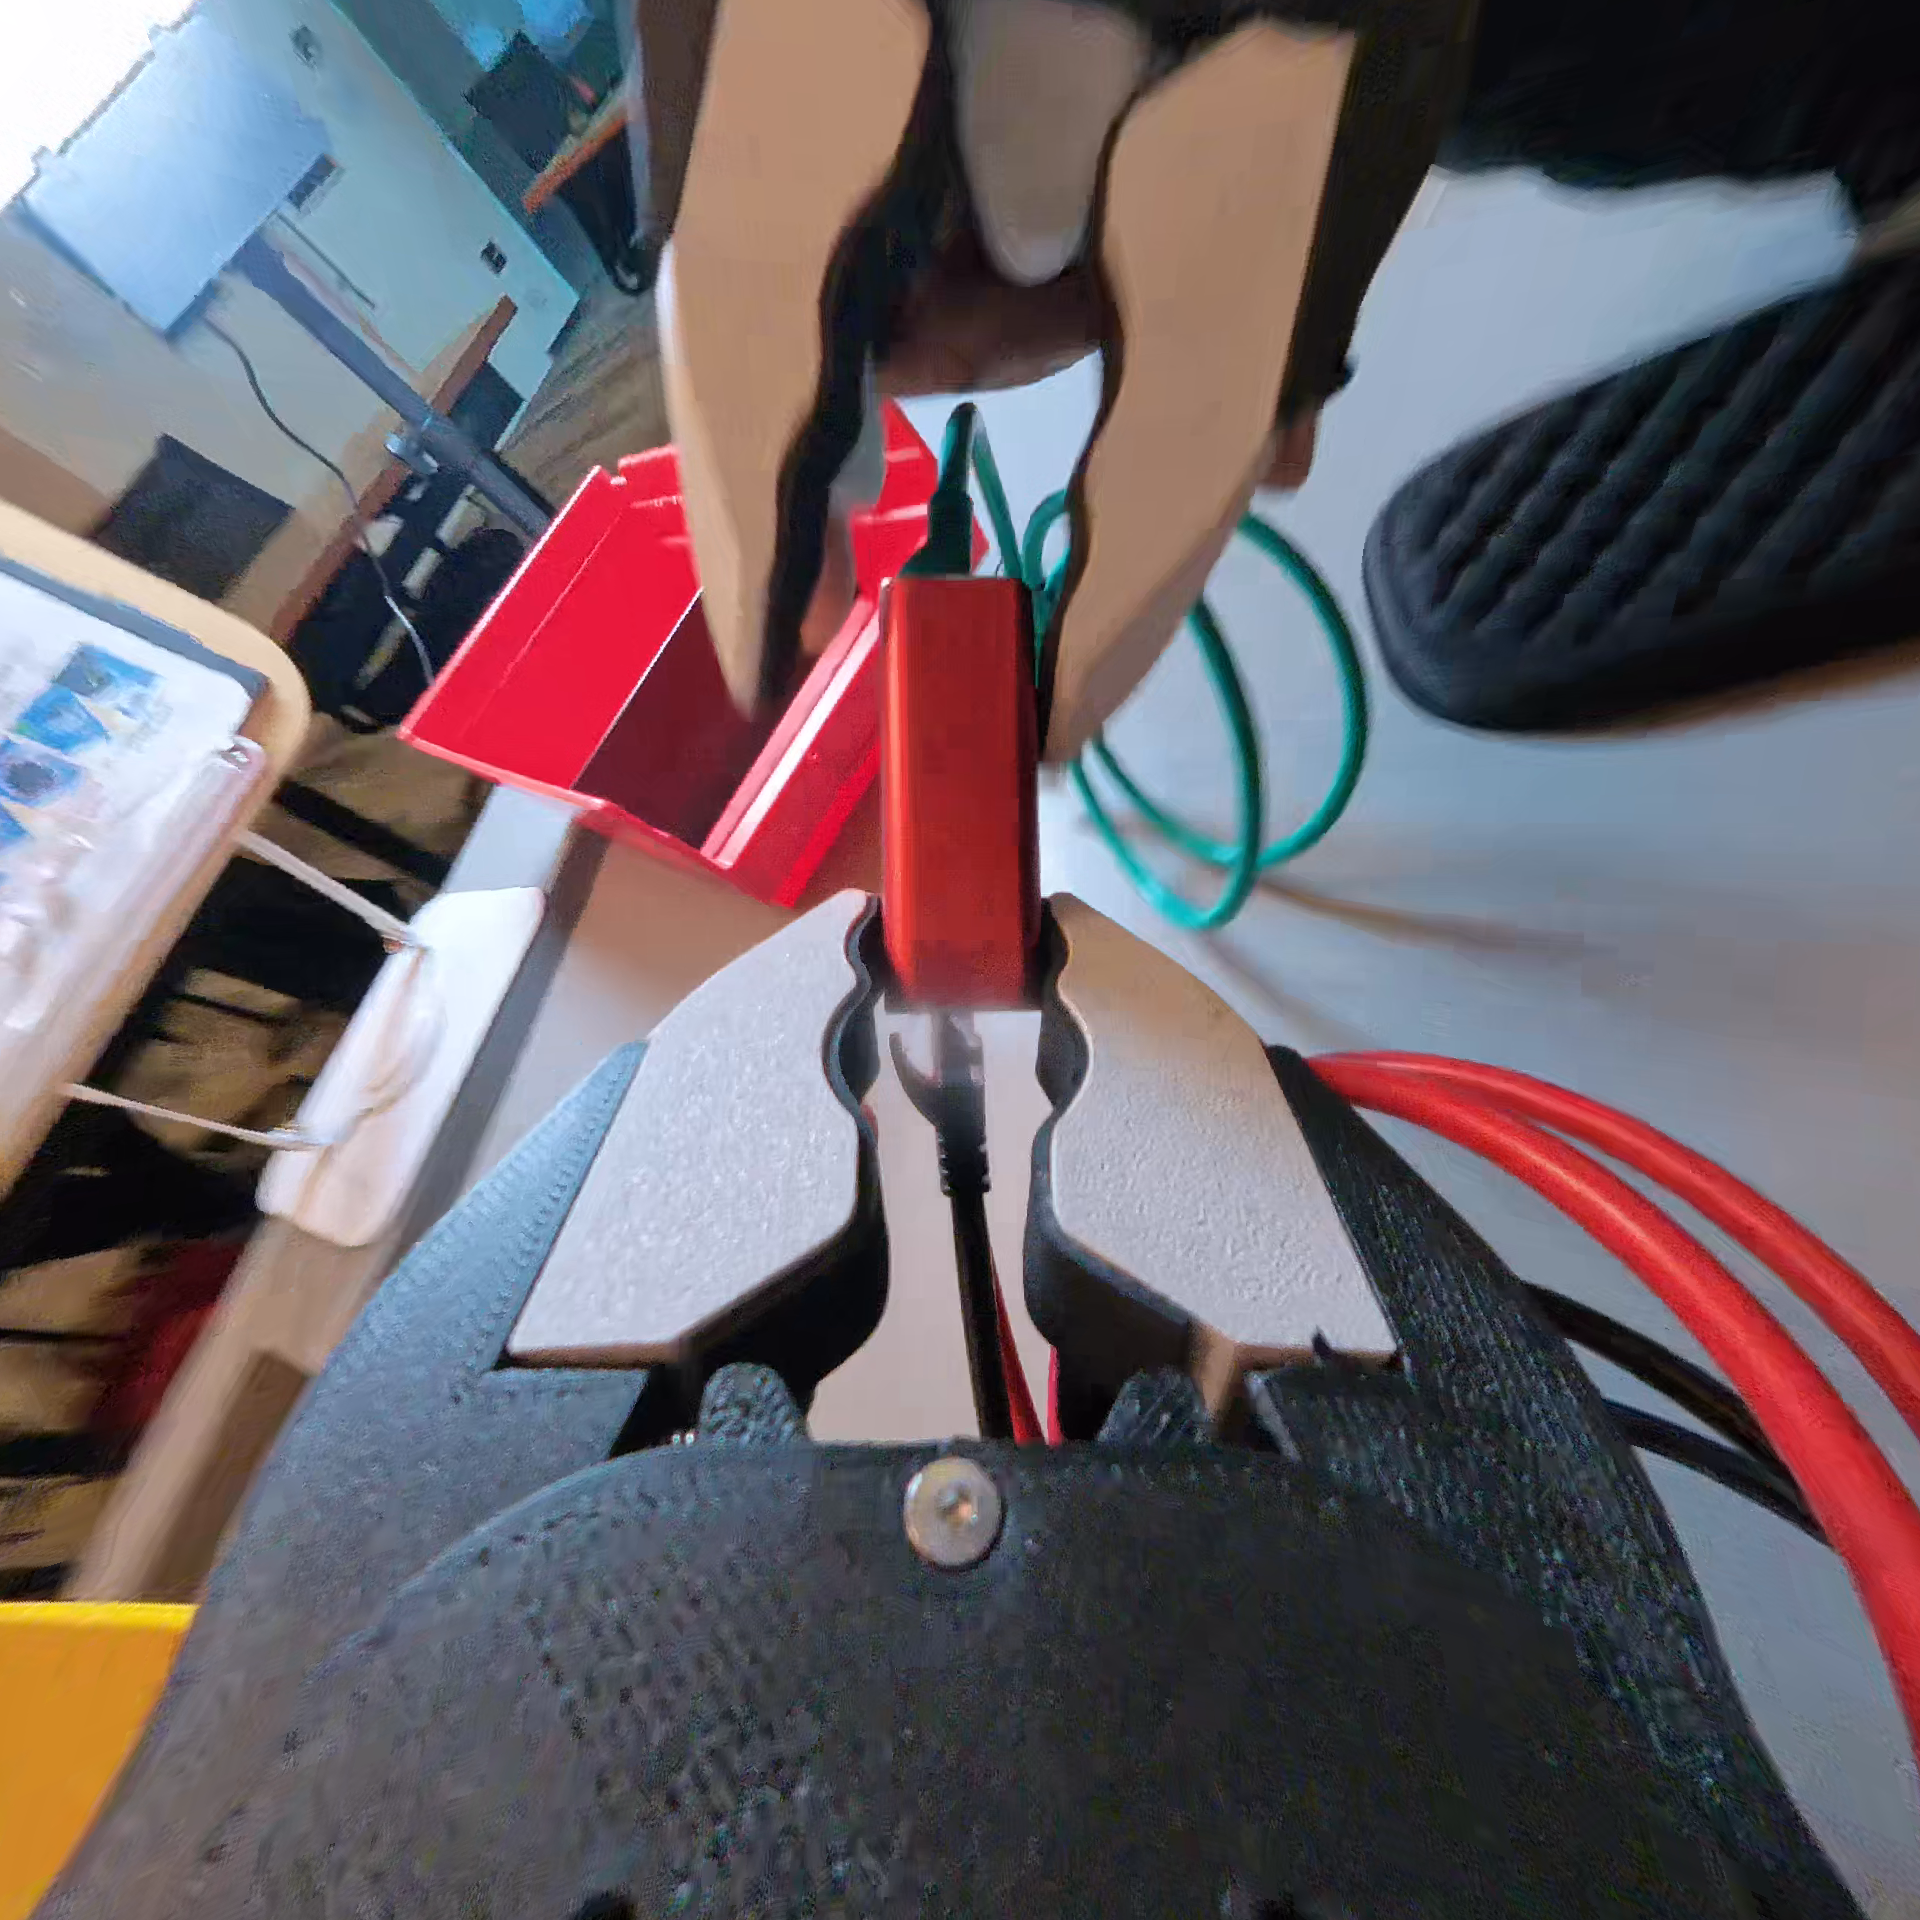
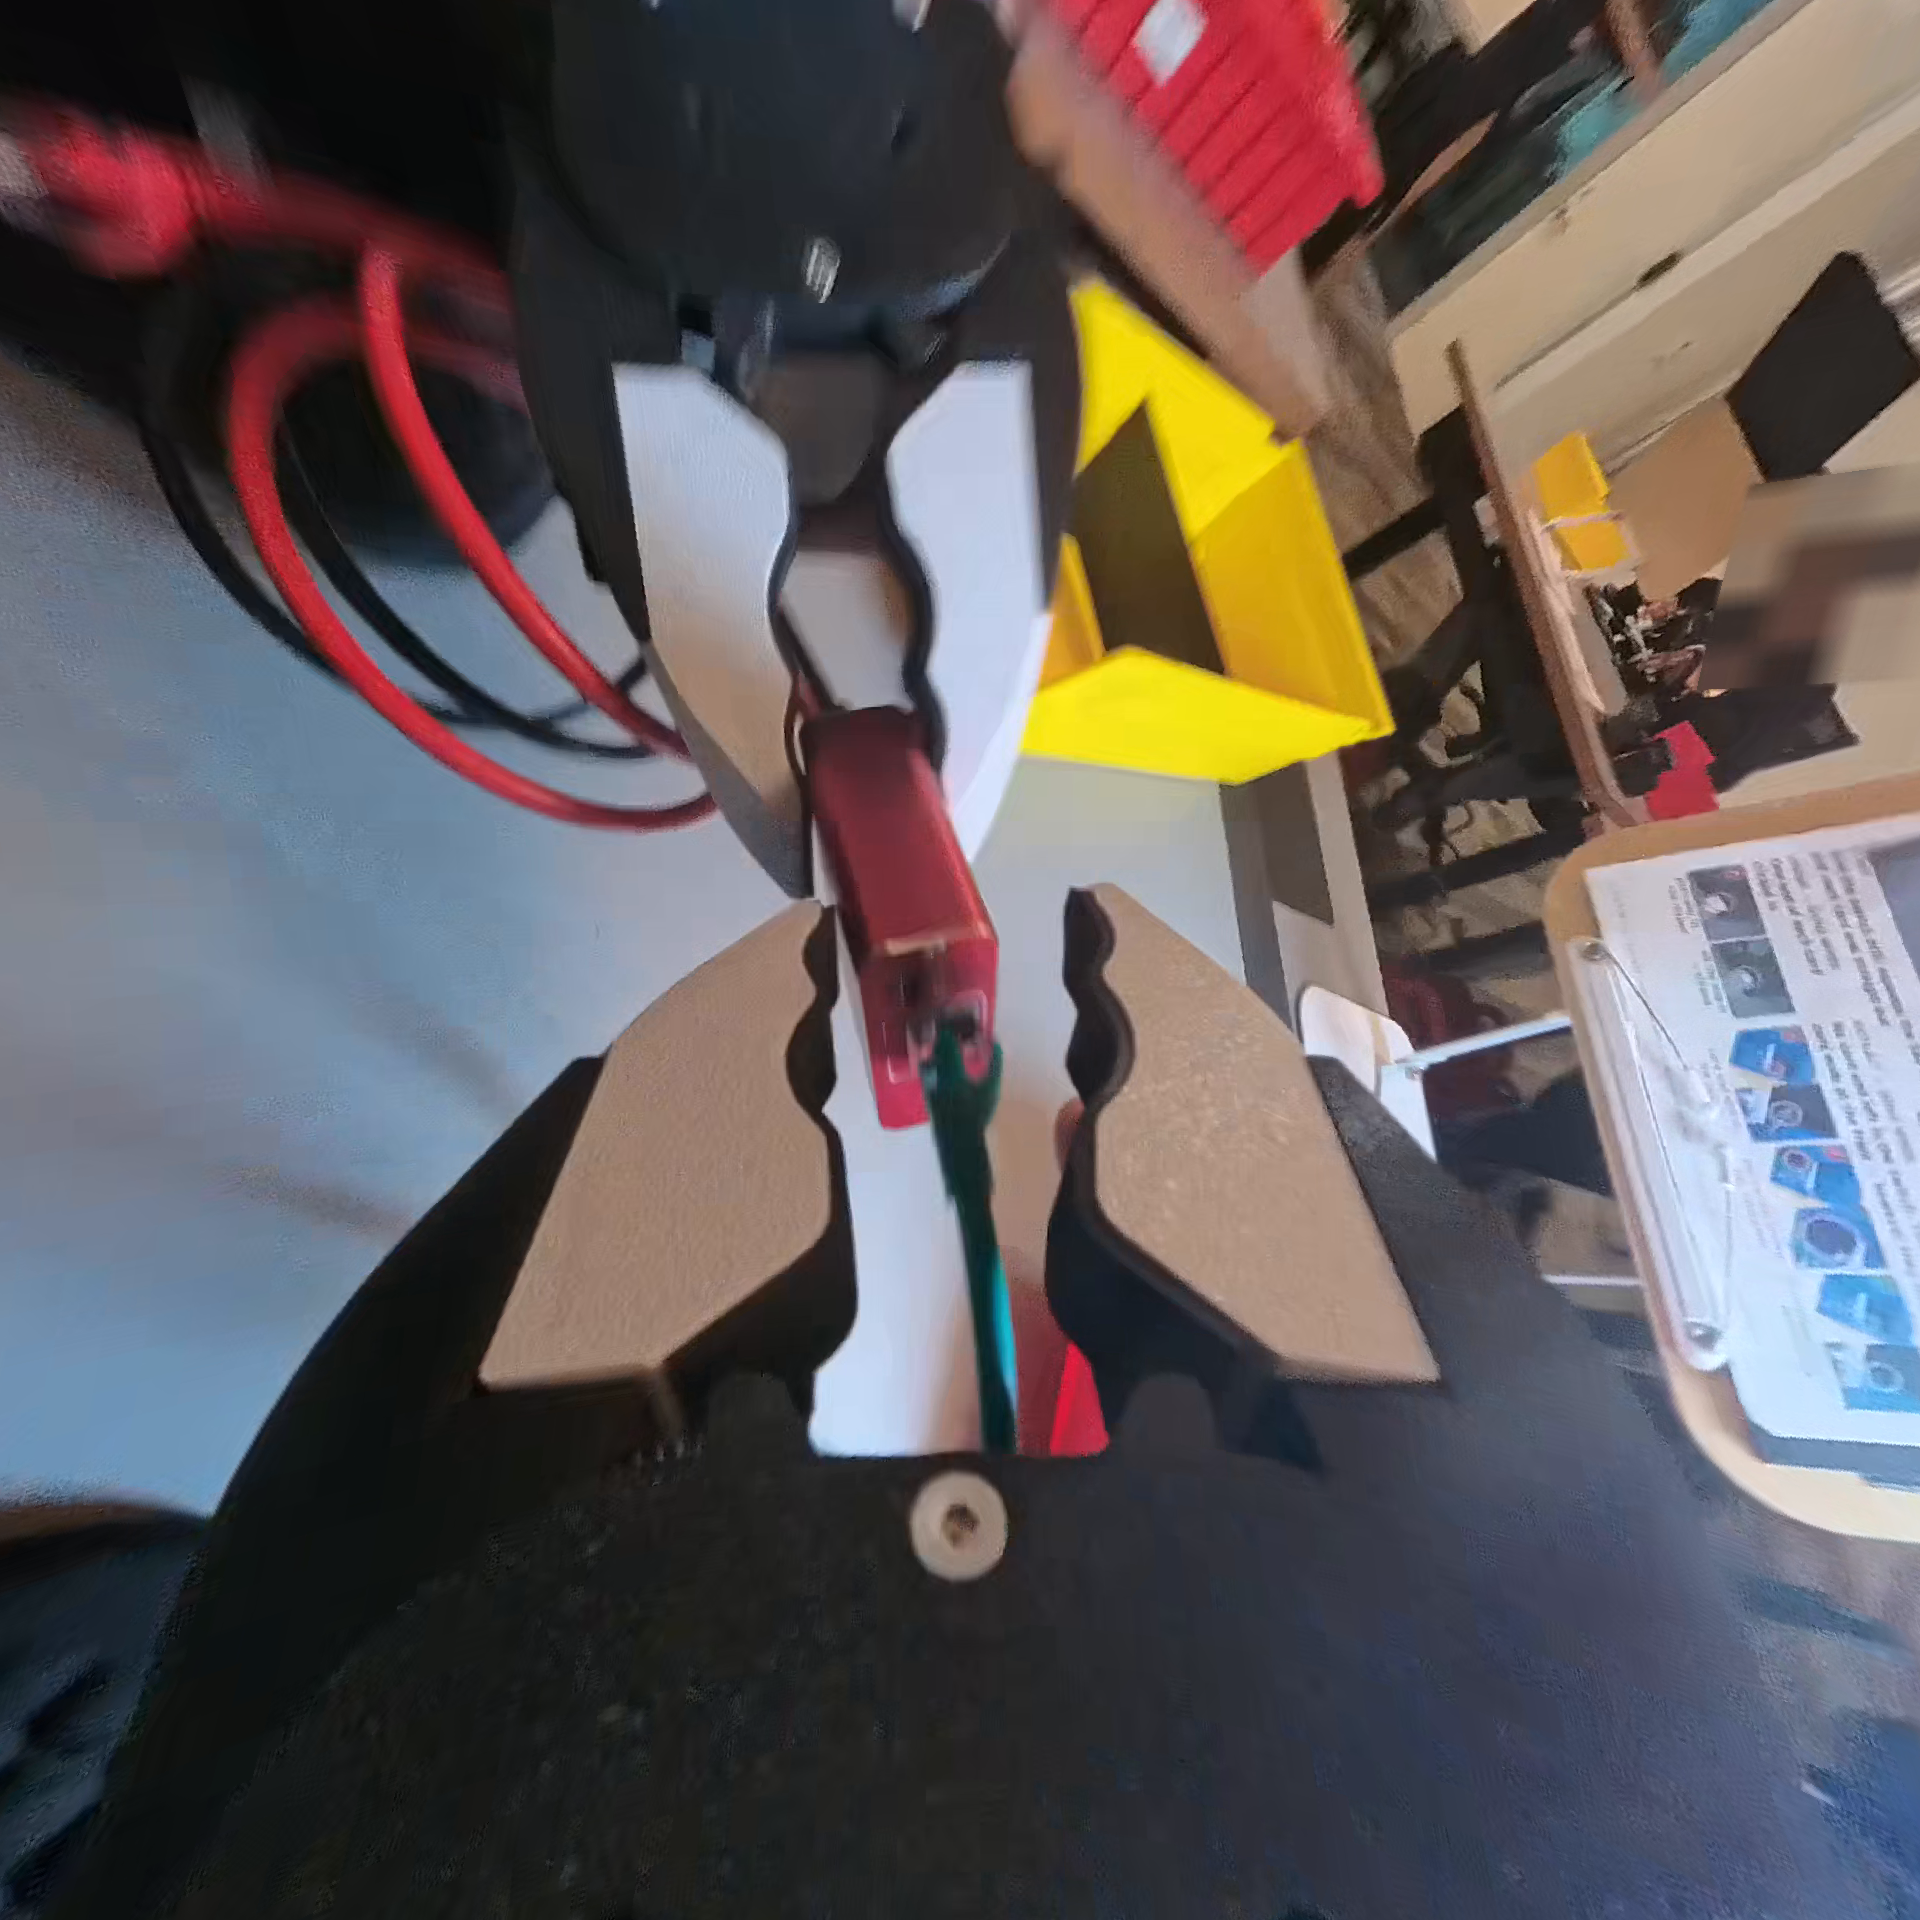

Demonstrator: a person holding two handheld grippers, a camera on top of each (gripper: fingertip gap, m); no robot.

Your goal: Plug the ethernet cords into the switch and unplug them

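Note:
The switch [image 1: 956, 779] is a small red metal box held above the white table. My left gripper [image 1: 961, 914] is shut on its near end. A black cord [image 1: 961, 1143] is plugged into that end and runs back between the fingers. A green cord [image 1: 1299, 727] is plugged into the far end and coils on the table. My right gripper [image 1: 909, 712] is open around that far end. In the right wrist view the switch [image 2: 904, 883] lies between my open right gripper's [image 2: 951, 925] fingers, nearer the left one. The green cord [image 2: 971, 1195] runs back between them. The left gripper [image 2: 873, 769] holds the far end.
A red bin [image 1: 623, 665] stands behind the switch, and a yellow bin [image 2: 1226, 582] stands near the table edge. Red cords [image 1: 1662, 1195] loop on the table to the right. A black ribbed pad [image 1: 1662, 499] lies at the far right. A clipboard with a printed sheet [image 2: 1766, 1091] sits off the table.

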